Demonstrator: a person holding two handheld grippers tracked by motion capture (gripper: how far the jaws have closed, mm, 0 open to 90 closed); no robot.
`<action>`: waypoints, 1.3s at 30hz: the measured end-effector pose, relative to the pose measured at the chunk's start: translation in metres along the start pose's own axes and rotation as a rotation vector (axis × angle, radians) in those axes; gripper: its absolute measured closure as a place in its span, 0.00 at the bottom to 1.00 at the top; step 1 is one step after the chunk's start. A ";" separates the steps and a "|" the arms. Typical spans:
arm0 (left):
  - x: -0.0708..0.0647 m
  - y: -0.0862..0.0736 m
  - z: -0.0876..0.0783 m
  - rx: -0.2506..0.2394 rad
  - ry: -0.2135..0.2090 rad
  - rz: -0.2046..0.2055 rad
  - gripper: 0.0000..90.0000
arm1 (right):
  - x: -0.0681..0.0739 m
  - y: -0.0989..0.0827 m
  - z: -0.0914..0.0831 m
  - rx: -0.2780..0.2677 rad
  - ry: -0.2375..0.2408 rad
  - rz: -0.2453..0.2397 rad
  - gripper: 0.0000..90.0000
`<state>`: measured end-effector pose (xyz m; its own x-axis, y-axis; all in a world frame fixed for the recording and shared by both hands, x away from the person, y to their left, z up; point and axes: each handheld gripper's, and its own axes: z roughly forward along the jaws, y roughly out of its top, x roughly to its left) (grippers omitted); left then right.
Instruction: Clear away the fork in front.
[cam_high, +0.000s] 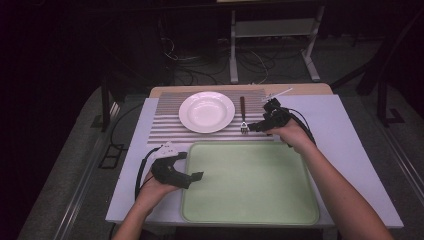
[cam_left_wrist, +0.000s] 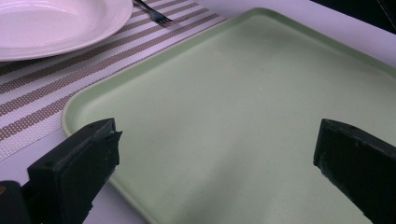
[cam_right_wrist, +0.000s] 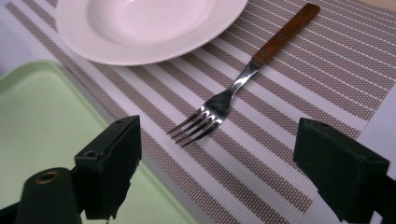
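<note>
Right gripper view: fork (cam_right_wrist: 219, 105) lies on the striped mat (cam_right_wrist: 289, 93), just ahead of the wide-spread fingers (cam_right_wrist: 109, 163).

Looks like a lab/test room, not a home: dark space w/ loose cables (cam_high: 200, 70) on the floor, metal stand (cam_high: 272, 45) behind a white table (cam_high: 345, 130).

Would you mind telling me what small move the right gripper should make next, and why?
Probably ease the right gripper forward and down so its jaws straddle the fork. The jaws stand wide open and empty just short of the tines, and the fork lies flat and untouched on the striped placemat beside the white plate. The left gripper hovers open over the bare green tray.
</note>
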<state>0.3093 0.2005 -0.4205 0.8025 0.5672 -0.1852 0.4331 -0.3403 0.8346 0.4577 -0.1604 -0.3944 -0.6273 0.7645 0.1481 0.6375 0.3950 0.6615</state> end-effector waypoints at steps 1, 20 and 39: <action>-0.001 0.000 0.000 -0.001 0.001 0.002 0.00 | -0.003 0.004 0.003 0.005 -0.001 0.006 0.19; 0.000 0.000 0.001 -0.003 -0.002 -0.004 0.00 | -0.018 0.046 0.033 0.076 -0.057 0.067 0.26; 0.000 -0.002 0.000 -0.002 -0.011 -0.015 0.00 | -0.033 0.075 0.076 0.235 -0.094 0.155 0.47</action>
<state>0.3087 0.2012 -0.4224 0.8002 0.5643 -0.2032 0.4445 -0.3305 0.8325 0.5604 -0.1178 -0.4052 -0.4774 0.8645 0.1575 0.8153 0.3689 0.4463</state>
